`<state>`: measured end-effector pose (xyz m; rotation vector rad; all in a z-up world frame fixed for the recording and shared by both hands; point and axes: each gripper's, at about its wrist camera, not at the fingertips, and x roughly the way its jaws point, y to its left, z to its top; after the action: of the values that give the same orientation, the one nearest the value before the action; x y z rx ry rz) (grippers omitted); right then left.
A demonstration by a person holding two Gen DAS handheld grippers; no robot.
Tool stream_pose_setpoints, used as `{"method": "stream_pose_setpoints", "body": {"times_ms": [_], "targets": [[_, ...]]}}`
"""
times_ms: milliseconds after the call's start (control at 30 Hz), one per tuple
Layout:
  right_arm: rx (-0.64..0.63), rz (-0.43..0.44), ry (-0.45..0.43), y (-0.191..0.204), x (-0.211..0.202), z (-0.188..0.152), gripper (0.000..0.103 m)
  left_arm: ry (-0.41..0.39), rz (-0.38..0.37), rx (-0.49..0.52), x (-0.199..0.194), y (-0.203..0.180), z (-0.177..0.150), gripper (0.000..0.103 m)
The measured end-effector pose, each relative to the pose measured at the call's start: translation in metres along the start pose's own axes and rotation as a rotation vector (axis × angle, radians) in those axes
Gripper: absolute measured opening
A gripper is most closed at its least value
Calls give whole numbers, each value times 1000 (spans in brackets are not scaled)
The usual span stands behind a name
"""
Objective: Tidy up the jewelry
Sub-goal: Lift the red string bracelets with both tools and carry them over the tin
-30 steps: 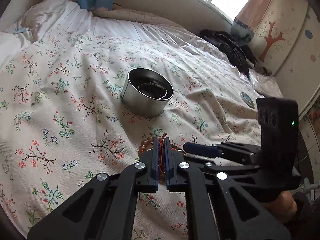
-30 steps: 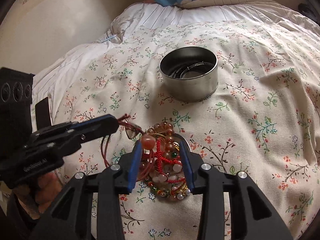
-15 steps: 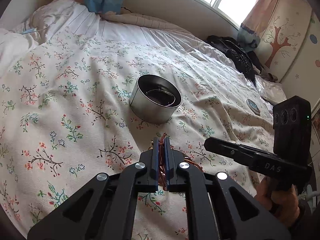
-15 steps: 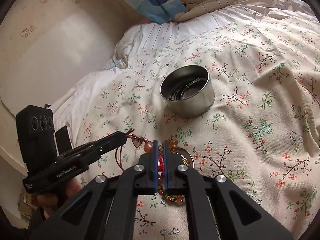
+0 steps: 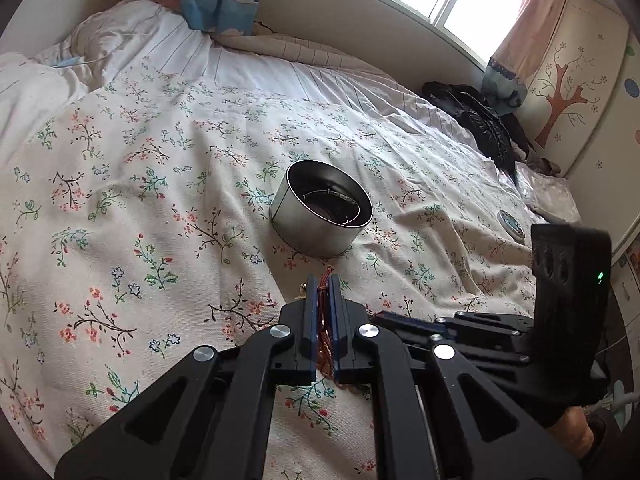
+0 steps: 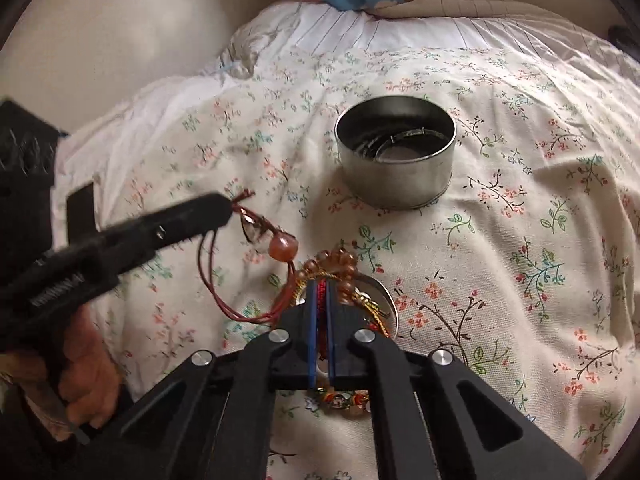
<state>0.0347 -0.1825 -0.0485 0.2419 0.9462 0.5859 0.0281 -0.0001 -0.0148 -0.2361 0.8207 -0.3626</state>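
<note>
- Left gripper [image 5: 323, 280]: jaws closed on the red cord [image 6: 208, 276], drawing a pendant strand away from the heap.
- Right gripper [image 6: 320, 286]: jaws closed on a red braided bracelet [image 6: 320, 294], pinning the jewelry pile [image 6: 344, 268] to the bed [image 6: 520, 200].
- Metal tin [image 6: 395, 156]: stands open just beyond, bangles inside, seemingly the destination.

Round metal tins [image 6: 395, 160]: one
Grippers: two, left gripper [image 5: 323, 292], right gripper [image 6: 320, 294]
Jewelry piles [image 6: 344, 276]: one
Beds [image 5: 120, 200]: one
</note>
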Motion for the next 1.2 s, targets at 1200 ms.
{"method": "stream_pose_setpoints", "body": {"times_ms": [1200], "targets": [[175, 123, -315, -37, -56, 35, 5, -180, 1, -10, -2, -29, 39, 5]]}}
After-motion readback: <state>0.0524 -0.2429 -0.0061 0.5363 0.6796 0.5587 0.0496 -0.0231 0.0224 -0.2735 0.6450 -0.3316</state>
